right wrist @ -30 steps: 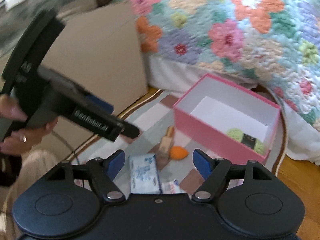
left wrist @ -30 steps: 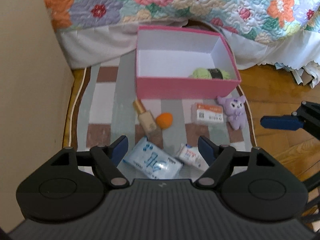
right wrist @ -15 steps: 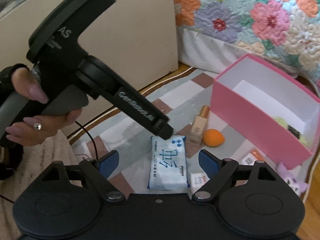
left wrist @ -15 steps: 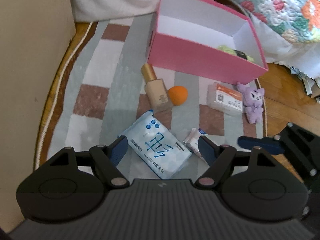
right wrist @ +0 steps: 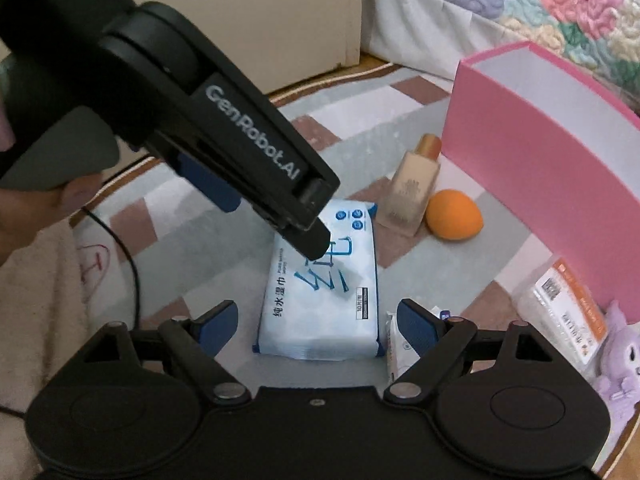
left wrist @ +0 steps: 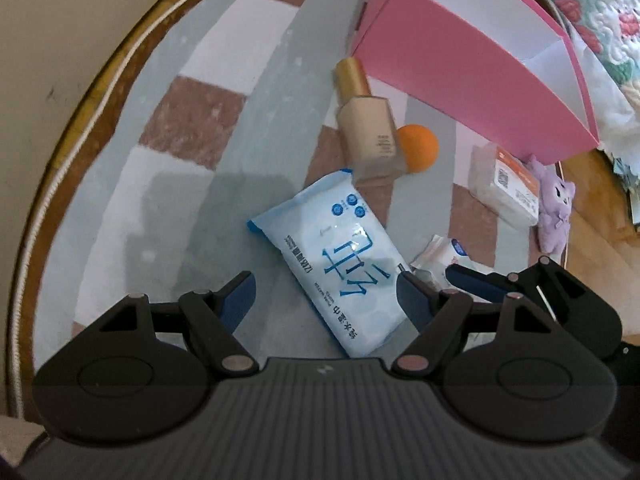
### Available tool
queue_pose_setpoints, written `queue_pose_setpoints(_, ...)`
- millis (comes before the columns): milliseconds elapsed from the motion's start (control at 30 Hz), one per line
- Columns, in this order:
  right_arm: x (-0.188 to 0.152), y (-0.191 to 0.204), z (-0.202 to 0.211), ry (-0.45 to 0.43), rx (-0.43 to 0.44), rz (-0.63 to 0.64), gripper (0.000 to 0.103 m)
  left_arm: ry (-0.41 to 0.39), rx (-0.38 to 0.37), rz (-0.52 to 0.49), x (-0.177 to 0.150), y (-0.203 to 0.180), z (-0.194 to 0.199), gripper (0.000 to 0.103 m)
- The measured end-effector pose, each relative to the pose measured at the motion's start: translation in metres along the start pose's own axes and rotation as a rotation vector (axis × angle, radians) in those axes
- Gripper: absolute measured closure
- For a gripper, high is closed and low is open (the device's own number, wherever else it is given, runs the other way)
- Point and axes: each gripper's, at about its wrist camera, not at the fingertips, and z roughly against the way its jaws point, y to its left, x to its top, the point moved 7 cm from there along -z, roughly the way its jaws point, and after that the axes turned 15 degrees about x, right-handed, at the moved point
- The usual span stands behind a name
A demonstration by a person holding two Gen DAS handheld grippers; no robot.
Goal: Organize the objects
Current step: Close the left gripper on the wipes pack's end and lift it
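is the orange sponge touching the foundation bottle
Touching. In the left wrist view the orange sponge presses against the side of the foundation bottle, with no rug showing between them.

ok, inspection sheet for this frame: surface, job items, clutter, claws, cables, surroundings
Surface: checked rug on a wood floor, lit unevenly.
Job's things: pink box, open; blue wipes pack flat on the rug; foundation bottle lying beside an orange sponge; clear packet with orange label; purple plush; small white sachet.
Clutter: nothing seen beyond those.
Claws: left claw open, the wipes pack between its fingers, not gripped; right claw open over the same pack, jaws just widened, nothing pinched.
Cables: black cable across a pale cloth.
Surroundings: floral quilt, beige panel.
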Motion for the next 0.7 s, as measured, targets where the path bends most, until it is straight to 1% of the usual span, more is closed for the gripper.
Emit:
queue_pose_setpoints(167,0.003,0.000,-0.014,-0.020,-0.037,0.056,0.013,-0.003,-0.014,0.050,0.001,0.002,-0.014,0.030)
queue_pose_setpoints(200,0.004,0.000,-0.018,-0.015,-0.042,0.078,0.013,0.000,-0.018,0.061,0.002,0.002,-0.017,0.035)
queue_pose_setpoints(233,0.003,-0.001,-0.023,-0.007,-0.042,0.098,0.013,0.003,-0.025,0.069,0.002,0.002,-0.019,0.044)
queue_pose_setpoints(267,0.003,-0.001,-0.027,0.000,-0.039,0.113,0.013,0.006,-0.034,0.073,0.003,0.001,-0.021,0.048)
queue_pose_setpoints(300,0.002,-0.001,-0.032,0.010,-0.034,0.123,0.014,0.011,-0.045,0.077,0.003,0.000,-0.023,0.057)
queue_pose_setpoints(333,0.002,-0.003,-0.036,0.020,-0.028,0.125,0.015,0.014,-0.053,0.081,0.003,0.000,-0.025,0.062)
queue_pose_setpoints(400,0.000,-0.006,-0.042,0.038,-0.022,0.104,0.017,0.000,-0.028,0.090,0.002,0.000,-0.027,0.069)
queue_pose_setpoints(500,0.002,-0.013,-0.041,0.015,-0.006,0.012,0.023,-0.029,-0.022,0.097,-0.003,-0.001,-0.025,0.072)
queue_pose_setpoints(633,0.000,-0.011,-0.038,0.011,-0.039,-0.033,0.028,-0.003,-0.050,0.159,-0.006,0.003,-0.027,0.072)
queue_pose_setpoints(700,-0.003,-0.007,-0.037,0.018,-0.058,-0.047,0.028,0.004,-0.054,0.159,-0.008,0.001,-0.027,0.073)
